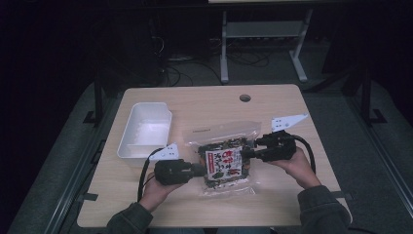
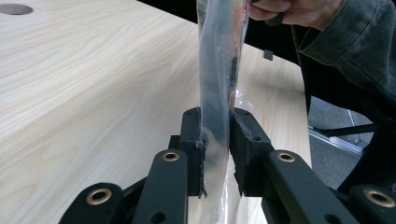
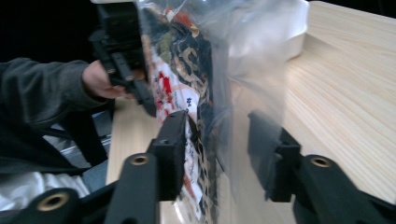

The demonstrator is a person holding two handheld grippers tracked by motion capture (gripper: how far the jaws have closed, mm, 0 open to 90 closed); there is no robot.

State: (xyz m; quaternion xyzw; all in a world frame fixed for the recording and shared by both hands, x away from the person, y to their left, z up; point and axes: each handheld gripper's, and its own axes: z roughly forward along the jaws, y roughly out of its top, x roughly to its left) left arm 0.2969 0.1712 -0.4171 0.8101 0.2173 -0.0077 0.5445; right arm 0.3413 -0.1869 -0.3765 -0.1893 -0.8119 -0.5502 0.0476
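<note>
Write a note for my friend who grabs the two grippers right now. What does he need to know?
Left gripper: shut on the left edge of the snack bag, holding it up off the table.
Right gripper: jaws stand on either side of the bag's right edge; one pad is off the plastic, so no grip yet.
White bin: at the table's left, behind the left gripper; what is inside it cannot be told.
Done: bag lifted at one side.
Left: probably close the right gripper on the bag, then carry on, perhaps toward the bin.
</note>
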